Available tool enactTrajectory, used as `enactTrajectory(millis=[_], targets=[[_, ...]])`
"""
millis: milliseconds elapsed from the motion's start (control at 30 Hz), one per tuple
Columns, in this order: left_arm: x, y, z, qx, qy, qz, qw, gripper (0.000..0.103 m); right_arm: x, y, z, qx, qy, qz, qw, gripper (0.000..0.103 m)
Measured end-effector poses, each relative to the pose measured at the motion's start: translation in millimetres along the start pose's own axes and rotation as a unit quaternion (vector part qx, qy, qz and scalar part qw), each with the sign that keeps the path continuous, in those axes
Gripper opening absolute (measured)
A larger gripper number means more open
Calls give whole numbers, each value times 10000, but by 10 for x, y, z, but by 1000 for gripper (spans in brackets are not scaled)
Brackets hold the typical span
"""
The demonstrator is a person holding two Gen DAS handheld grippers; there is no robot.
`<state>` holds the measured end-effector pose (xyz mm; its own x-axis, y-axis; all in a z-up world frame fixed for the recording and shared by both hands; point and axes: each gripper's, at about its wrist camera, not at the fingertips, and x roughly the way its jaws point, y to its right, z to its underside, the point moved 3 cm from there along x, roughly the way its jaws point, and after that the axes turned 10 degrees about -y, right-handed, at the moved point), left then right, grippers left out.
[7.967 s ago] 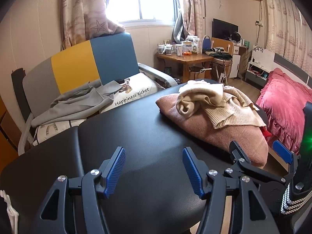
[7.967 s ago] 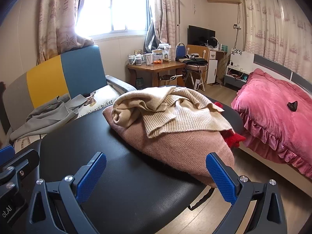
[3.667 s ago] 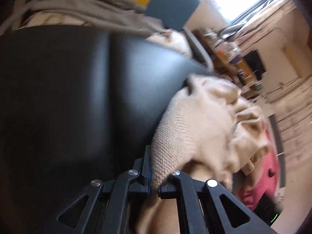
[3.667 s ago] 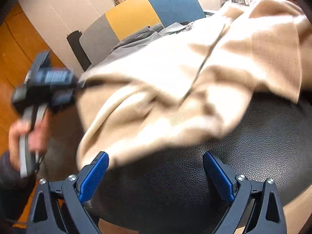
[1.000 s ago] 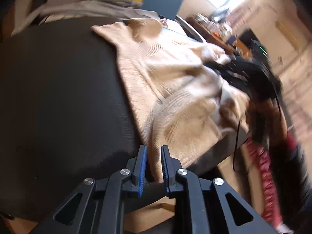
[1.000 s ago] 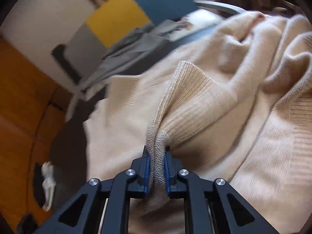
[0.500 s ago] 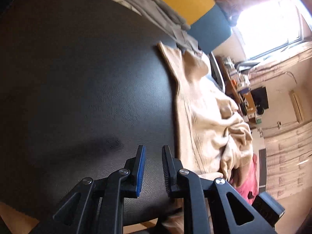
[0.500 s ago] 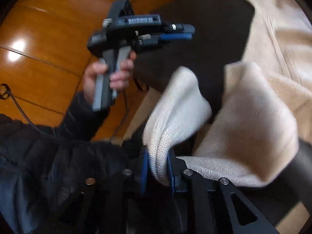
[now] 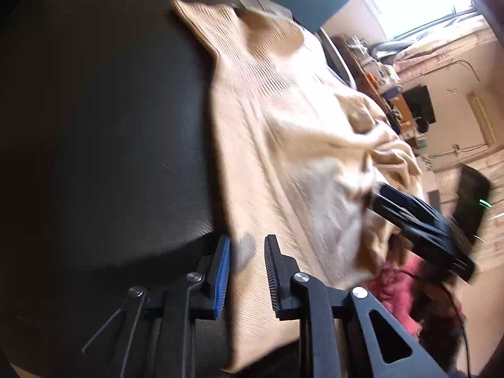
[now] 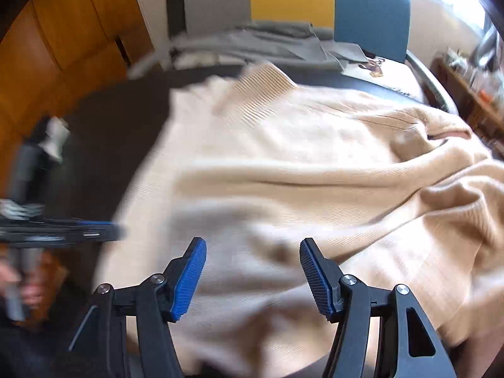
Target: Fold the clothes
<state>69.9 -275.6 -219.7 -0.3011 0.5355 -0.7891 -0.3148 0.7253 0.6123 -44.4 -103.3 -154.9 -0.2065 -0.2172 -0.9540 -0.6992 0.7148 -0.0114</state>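
1. The cream sweater point(image 10: 283, 182) lies spread but rumpled on the black counter point(image 9: 94, 126), collar at the far end, hem hanging over the near edge.
2. No fold shows yet; the right part is bunched.
3. The left hand-held gripper point(image 9: 247, 271) is opening, hem edge loose between its jaws.
4. The right hand-held gripper point(image 10: 253, 278) is opening wide over the sweater, pinching nothing.
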Motion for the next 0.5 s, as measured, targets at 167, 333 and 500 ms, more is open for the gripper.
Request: enactTrajectory(millis=[167, 333, 500], targets=[[35, 2, 37, 61, 251, -272, 9993, 3, 384, 149, 27, -42, -487, 198, 9986, 64], [26, -21, -164, -83, 376, -374, 9986, 3, 423, 151, 7, 215, -425, 8, 9989, 69], [20, -33, -659, -182, 502, -587, 9968, 3, 514, 137, -231, 368, -412, 3, 9985, 77]])
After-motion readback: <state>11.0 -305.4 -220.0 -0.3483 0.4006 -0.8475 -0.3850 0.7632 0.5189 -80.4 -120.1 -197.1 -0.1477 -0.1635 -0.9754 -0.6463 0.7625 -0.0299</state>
